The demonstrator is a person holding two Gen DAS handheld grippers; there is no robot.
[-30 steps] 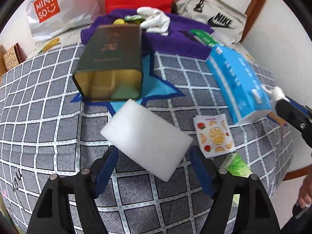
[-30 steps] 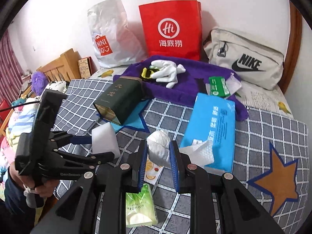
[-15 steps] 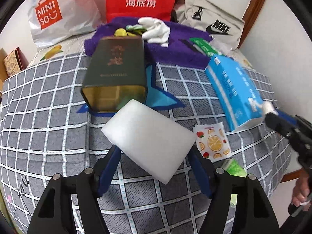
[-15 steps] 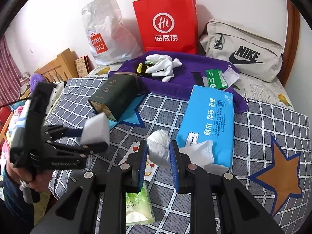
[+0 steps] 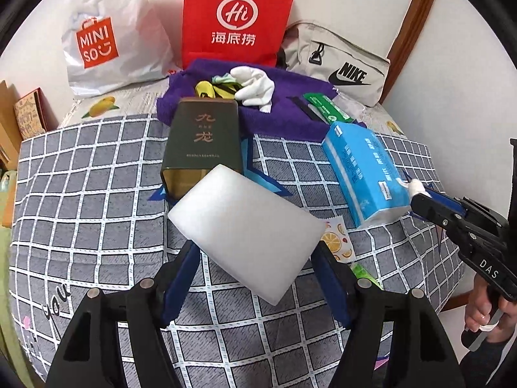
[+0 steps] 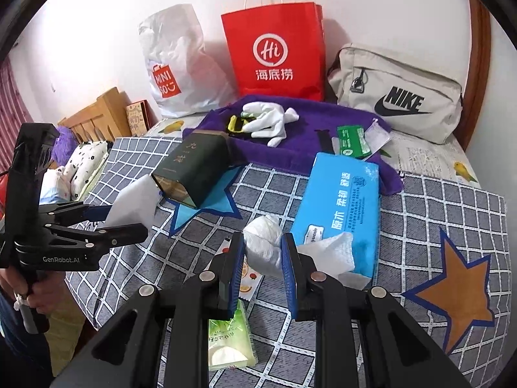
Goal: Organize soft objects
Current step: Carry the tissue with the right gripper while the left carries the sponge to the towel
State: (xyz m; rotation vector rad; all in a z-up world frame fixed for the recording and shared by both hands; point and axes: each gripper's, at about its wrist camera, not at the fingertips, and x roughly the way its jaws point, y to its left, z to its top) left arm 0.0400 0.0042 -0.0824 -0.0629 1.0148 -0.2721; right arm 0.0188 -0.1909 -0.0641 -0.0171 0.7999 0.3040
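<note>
My left gripper [image 5: 255, 258] is shut on a white foam sponge [image 5: 245, 229] and holds it above the checked bedspread, just in front of the open mouth of a dark green tin box [image 5: 203, 142] lying on its side. In the right wrist view the sponge [image 6: 135, 202] sits beside the tin [image 6: 194, 168]. My right gripper [image 6: 262, 263] is shut on a crumpled white tissue [image 6: 263, 242], next to the blue tissue pack [image 6: 342, 203]. White gloves [image 6: 268, 121] lie on a purple towel [image 6: 300, 148].
A red paper bag [image 6: 274, 51], a white Miniso bag [image 6: 174, 64] and a beige Nike bag [image 6: 397, 97] stand at the back wall. A green wipes packet [image 6: 227, 339] and a fruit-print sachet [image 5: 337, 242] lie near the bed's front edge.
My left gripper has carried the sponge forward toward the tin's mouth. My right gripper has lifted slightly and still holds the tissue.
</note>
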